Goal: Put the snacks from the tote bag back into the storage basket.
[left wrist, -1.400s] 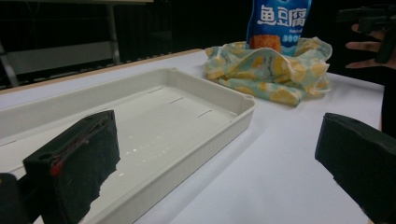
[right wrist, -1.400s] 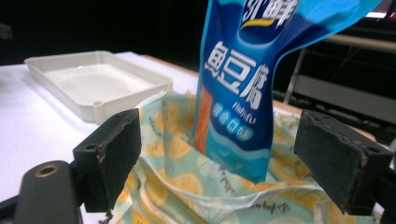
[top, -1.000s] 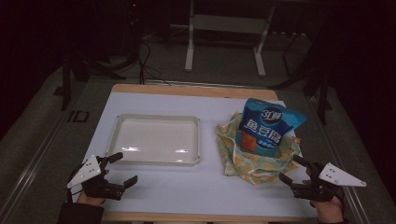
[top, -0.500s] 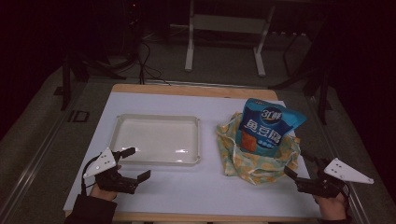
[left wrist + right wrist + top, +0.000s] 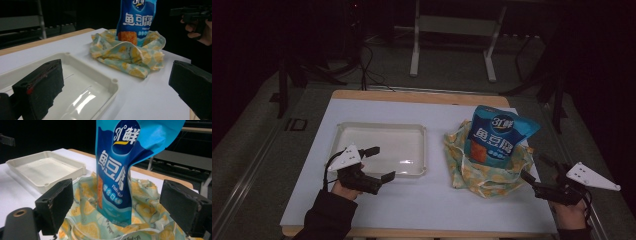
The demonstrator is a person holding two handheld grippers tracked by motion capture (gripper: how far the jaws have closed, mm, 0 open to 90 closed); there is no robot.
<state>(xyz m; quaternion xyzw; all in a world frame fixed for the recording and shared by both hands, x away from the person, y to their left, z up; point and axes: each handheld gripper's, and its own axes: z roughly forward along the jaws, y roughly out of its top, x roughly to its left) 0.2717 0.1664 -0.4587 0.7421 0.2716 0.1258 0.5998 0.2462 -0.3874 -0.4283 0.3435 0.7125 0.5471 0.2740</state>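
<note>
A blue snack bag [image 5: 501, 136] [image 5: 121, 170] [image 5: 136, 18] stands upright inside a crumpled lemon-print cloth bag [image 5: 486, 167] [image 5: 127, 55] [image 5: 142, 220] at the table's right. A shallow white plastic tray [image 5: 382, 147] [image 5: 75, 85] [image 5: 47, 168] lies left of it. My left gripper [image 5: 378, 163] [image 5: 115, 85] is open, hovering over the tray's near right corner and facing the cloth bag. My right gripper [image 5: 538, 167] [image 5: 117, 205] is open at the cloth bag's right edge, its jaws either side of the snack bag with nothing between them.
A white sheet [image 5: 422, 200] covers the wooden table [image 5: 412, 96]. Metal stand legs [image 5: 452, 45] and cables lie on the dark floor beyond the far edge. Bare sheet stretches along the near edge between both hands.
My left gripper has moved right and forward, from the table's near left up to the tray's near right corner. My right gripper has shifted slightly right.
</note>
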